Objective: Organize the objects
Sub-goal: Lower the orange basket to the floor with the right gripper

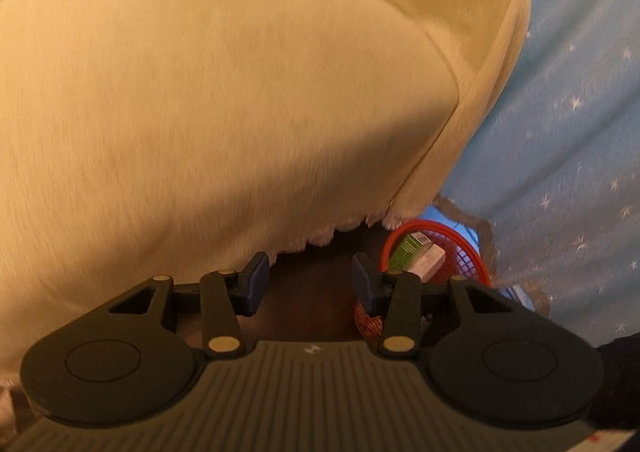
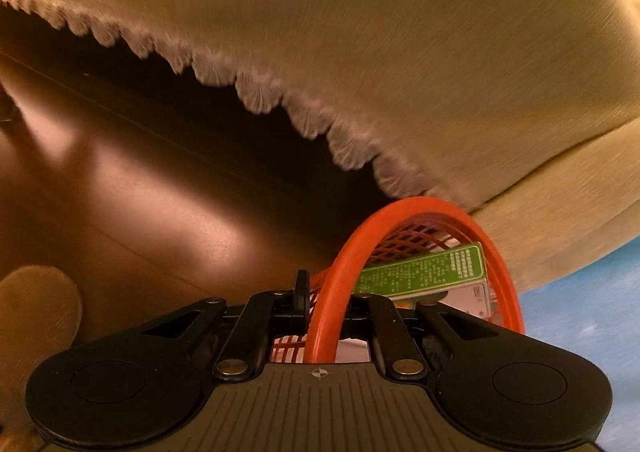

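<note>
While R gripper point(image 2: 320, 298) clamps basket point(image 2: 400, 219) rim, L gripper point(image 1: 308, 282) gapes empty over wood floor point(image 2: 140, 187).

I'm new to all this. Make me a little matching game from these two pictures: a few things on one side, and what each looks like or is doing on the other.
Things:
1. red basket
2. green box
3. left tongs
4. cream fringed cover

Descriptions:
A. lying inside the basket
B. apart, with nothing between them
C. draped above, its scalloped edge hanging over the dark floor
D. rim pinched by the right tongs

Pairs: 1-D, 2-A, 3-B, 4-C
</note>
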### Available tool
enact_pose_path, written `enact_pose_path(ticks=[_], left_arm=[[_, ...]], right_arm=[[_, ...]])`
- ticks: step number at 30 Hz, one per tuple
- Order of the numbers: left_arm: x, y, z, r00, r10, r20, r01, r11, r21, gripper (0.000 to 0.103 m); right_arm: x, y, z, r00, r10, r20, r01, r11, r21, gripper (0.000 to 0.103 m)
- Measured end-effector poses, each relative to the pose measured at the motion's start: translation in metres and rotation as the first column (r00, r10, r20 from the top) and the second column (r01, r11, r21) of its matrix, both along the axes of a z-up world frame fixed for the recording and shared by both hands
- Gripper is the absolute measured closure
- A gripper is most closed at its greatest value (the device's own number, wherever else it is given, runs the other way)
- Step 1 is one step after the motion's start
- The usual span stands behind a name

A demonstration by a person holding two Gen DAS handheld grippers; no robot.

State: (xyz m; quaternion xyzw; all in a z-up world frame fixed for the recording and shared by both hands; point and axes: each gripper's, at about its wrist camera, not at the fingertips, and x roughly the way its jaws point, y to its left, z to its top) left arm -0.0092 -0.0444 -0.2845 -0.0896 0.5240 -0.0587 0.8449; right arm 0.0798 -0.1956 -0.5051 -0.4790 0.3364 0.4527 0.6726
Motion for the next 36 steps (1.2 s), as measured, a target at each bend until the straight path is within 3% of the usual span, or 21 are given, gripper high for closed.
enact_pose_path(ticks=[4,6,10,12,18,22,24,28,31,33,36], left_arm=[[-0.016,0.009,-0.019,0.999,0.001,-0.033,-0.001,1.0,0.008,0.063],[-0.022,0.014,-0.02,0.999,0.006,-0.041,-0.006,1.0,0.013,0.063],[-0.029,0.021,-0.018,0.999,0.021,-0.044,-0.021,1.0,0.016,0.062],[-0.029,0.022,-0.015,0.999,0.023,-0.042,-0.022,1.0,0.02,0.059],[-0.021,0.022,0.003,0.999,0.02,-0.039,-0.018,0.999,0.039,0.049],[-0.009,0.019,0.028,0.999,0.024,-0.04,-0.021,0.997,0.072,0.025],[-0.001,0.017,0.042,0.999,0.015,-0.05,-0.01,0.996,0.091,0.015],[0.011,0.011,0.074,0.997,-0.005,-0.074,0.014,0.993,0.118,0.001],[0.017,0.004,0.095,0.996,-0.019,-0.087,0.03,0.991,0.13,0.001],[0.019,-0.001,0.104,0.995,-0.029,-0.093,0.042,0.988,0.145,0.001],[0.024,-0.008,0.112,0.992,-0.042,-0.116,0.059,0.988,0.146,0.001]], right_arm=[[-0.013,0.004,-0.025,1.0,0.004,0.029,-0.005,0.999,0.037,0.094],[-0.014,0.005,-0.03,1.0,-0.022,-0.023,0.023,0.999,0.042,0.089],[-0.021,0.005,-0.037,0.997,-0.061,-0.043,0.061,0.998,-0.002,0.048],[-0.02,0.005,-0.04,0.993,-0.091,-0.072,0.088,0.995,-0.035,0.041],[-0.025,0.001,-0.009,0.989,-0.102,-0.107,0.095,0.993,-0.067,0.039],[-0.02,-0.002,0.042,0.971,-0.182,-0.153,0.172,0.982,-0.071,0.039],[-0.005,-0.006,0.08,0.936,-0.294,-0.196,0.286,0.956,-0.071,0.039],[0.024,-0.012,0.169,0.802,-0.53,-0.275,0.538,0.841,-0.051,0.039],[0.043,-0.009,0.221,0.703,-0.641,-0.307,0.662,0.748,-0.044,0.039],[0.051,-0.012,0.252,0.62,-0.704,-0.347,0.736,0.675,-0.054,0.039],[0.061,-0.009,0.279,0.514,-0.764,-0.389,0.807,0.585,-0.082,0.039]])
